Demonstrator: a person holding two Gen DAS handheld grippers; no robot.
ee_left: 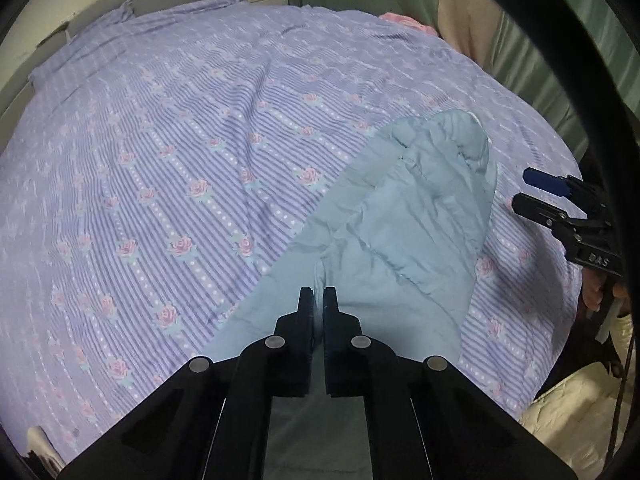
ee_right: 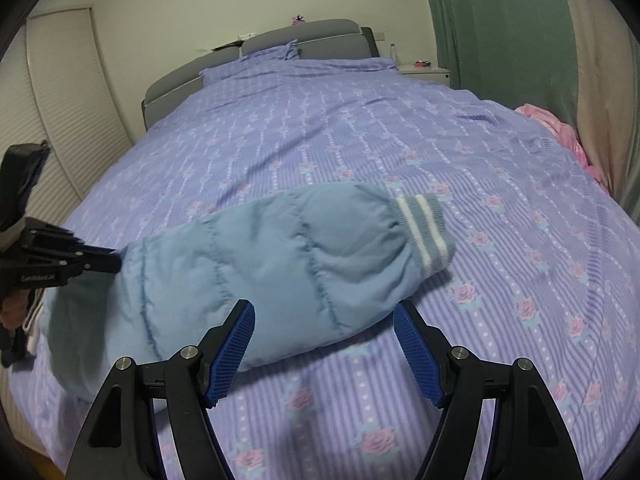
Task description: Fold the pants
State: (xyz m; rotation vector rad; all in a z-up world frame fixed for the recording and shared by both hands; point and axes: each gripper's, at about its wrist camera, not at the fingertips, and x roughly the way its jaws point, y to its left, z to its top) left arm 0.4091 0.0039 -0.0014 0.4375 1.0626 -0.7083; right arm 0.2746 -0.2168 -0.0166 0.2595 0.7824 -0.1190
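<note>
On the left, the black left gripper was clenched on a fold of the pale blue quilted padded pants, which lay crosswise on the lilac rose-striped bed cover, the ribbed white-striped cuff toward the right. The right gripper, with blue ridged pads, stood released just above the pants' near edge, gripping nothing.

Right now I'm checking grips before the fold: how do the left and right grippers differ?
The left gripper is shut, pinching the light blue quilted pants; the right gripper stands open, holding nothing. The left sits on the fabric; the right's blue pads frame the pants leg without pressing. Both are black, two-fingered, over the purple floral bedspread.
</note>
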